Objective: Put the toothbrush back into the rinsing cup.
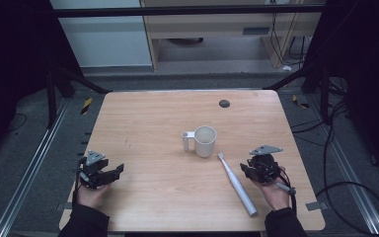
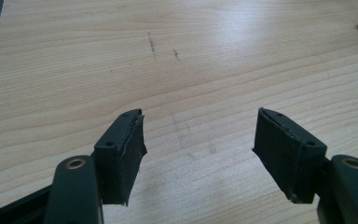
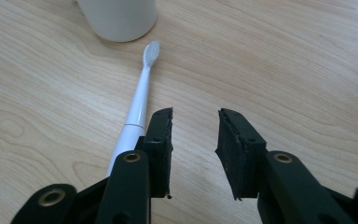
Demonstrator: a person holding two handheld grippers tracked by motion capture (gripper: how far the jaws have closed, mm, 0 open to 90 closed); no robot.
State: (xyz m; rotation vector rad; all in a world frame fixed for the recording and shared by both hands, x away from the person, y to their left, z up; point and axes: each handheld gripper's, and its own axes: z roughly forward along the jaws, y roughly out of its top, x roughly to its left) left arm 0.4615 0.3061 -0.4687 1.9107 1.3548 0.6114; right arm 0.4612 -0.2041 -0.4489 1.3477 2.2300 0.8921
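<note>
The right tongs (image 3: 195, 154) are seen held in a hand (image 1: 275, 193) above the near right part of the bench (image 1: 148, 197), their jaws apart with nothing between them. In the right gripper view bare wood is seen through the gap, and the toothbrush (image 3: 137, 109) is passed by the left-hand jaw on its outer side; the handle is partly hidden under that jaw, and no contact can be made out.

The left tongs (image 2: 198, 154) are held by the other hand (image 1: 91, 195) at the near left edge, well apart from everything else. Their jaws are spread wide over empty wood, on which a few faint dark marks are seen farther off.

The toothbrush (image 1: 237, 183) is laid flat on the bench just left of the right tongs (image 1: 245, 170) in the high view, its thick grey-white handle towards the near edge and its bristled head pointed away, towards the cup (image 1: 205, 141). The head is stopped just short of the cup and is not touching it.

The cup, white and upright, is stood near the middle of the bench, with a small tube-shaped holder on its left side. Farther still, a dark round spot (image 1: 224, 103) is seen near the far edge.
</note>
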